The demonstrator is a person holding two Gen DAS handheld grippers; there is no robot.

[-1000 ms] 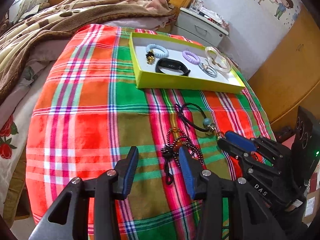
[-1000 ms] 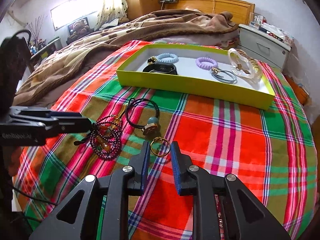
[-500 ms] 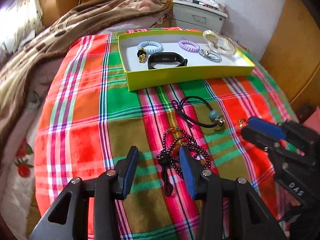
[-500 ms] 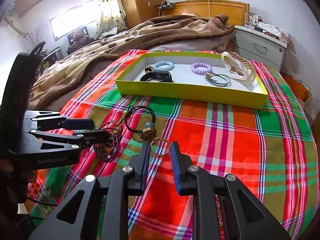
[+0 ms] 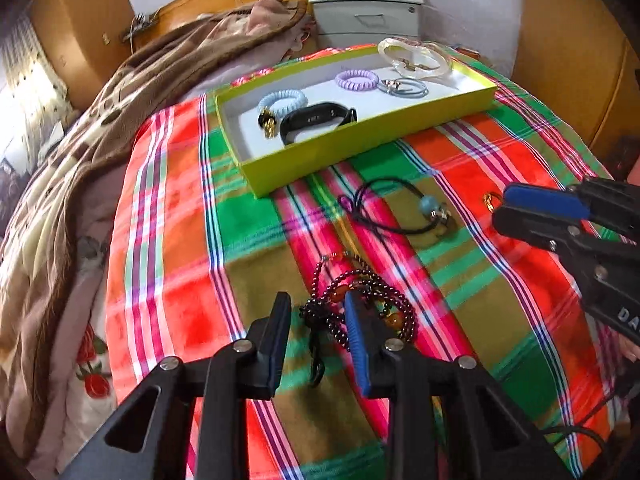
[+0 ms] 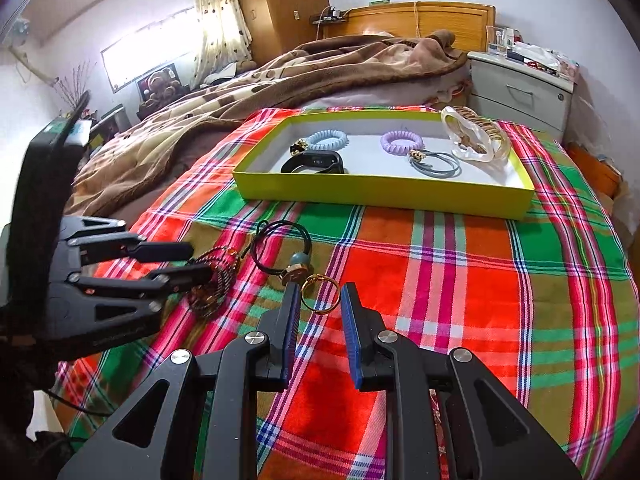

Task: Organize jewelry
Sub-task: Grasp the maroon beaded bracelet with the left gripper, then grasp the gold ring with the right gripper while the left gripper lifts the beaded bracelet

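Left gripper [image 5: 318,320]: jaws parted to a moderate gap, holding nothing, low over the plaid cloth [image 5: 172,208]. The dark bead bracelet [image 5: 360,308] lies on the cloth at its tips, its knotted end and cord between the fingers, its loops running under the right-hand finger. Whether a finger touches the beads cannot be told from this angle.

Right gripper [image 6: 320,300]: jaws parted and not closed on anything, with the gold ring [image 6: 320,296] lying on the cloth between the fingertips.

Black cord bracelet [image 6: 276,244] with blue bead and metal charm lies on the cloth just beyond the ring, between the two grippers.

Yellow-green tray [image 6: 384,192] sits further back on the cloth. Inside: light blue coil hair tie [image 6: 328,139], black wristband [image 6: 314,162], purple coil hair tie [image 6: 401,141], grey hair ties [image 6: 438,164], and a clear hair clip [image 6: 474,138] leaning at the right end.

Brown blanket [image 6: 280,76] is heaped behind the tray; white nightstand [image 6: 524,92] to the right.
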